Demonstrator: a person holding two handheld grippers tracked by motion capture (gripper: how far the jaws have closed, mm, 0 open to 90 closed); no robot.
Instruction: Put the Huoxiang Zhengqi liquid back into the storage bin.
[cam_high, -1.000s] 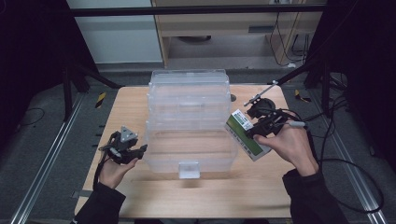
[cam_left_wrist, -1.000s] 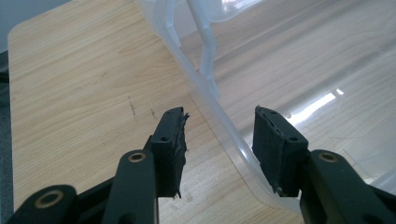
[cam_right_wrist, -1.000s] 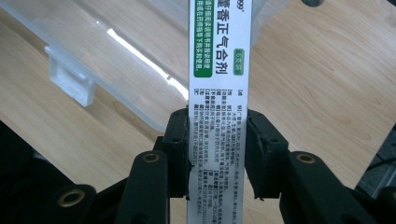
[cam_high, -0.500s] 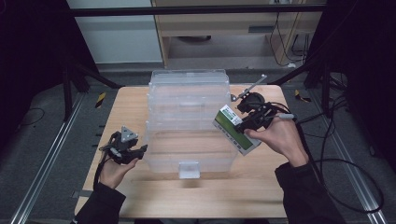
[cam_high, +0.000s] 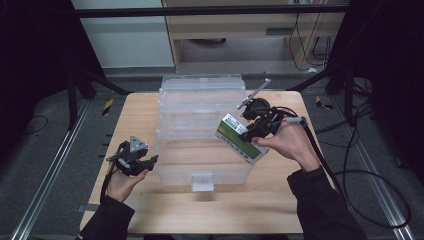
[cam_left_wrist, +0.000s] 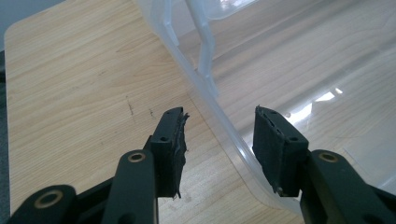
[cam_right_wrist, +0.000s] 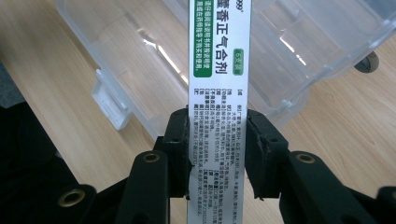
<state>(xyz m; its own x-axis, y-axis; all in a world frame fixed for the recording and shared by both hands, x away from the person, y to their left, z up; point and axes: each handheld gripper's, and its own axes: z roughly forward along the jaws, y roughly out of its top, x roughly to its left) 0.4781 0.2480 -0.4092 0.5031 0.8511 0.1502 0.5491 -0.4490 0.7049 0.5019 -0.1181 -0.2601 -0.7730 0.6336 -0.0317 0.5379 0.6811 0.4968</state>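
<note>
A clear plastic storage bin (cam_high: 167, 150) stands open in the middle of the wooden table (cam_high: 200, 212). My right gripper (cam_high: 251, 134) is shut on a green-and-white medicine box (cam_high: 235, 131) and holds it tilted above the bin's right side. In the right gripper view both pads press the box (cam_right_wrist: 219, 60) on its narrow sides, with the bin (cam_right_wrist: 140, 56) below it. My left gripper (cam_high: 151, 161) is open at the bin's front left corner. In the left gripper view the bin's wall (cam_left_wrist: 205, 79) runs through the gap of the left gripper (cam_left_wrist: 220, 120), and neither pad touches it.
The bin's lid (cam_high: 200, 90) lies folded back behind it. A latch tab (cam_high: 202, 181) sticks out at the bin's front. Cables (cam_high: 350, 175) trail off the table's right edge. Bare wood lies in front of the bin and left of it.
My right gripper has carried the medicine box leftwards, from beside the bin's right edge to over its right side. The left gripper has stayed put.
</note>
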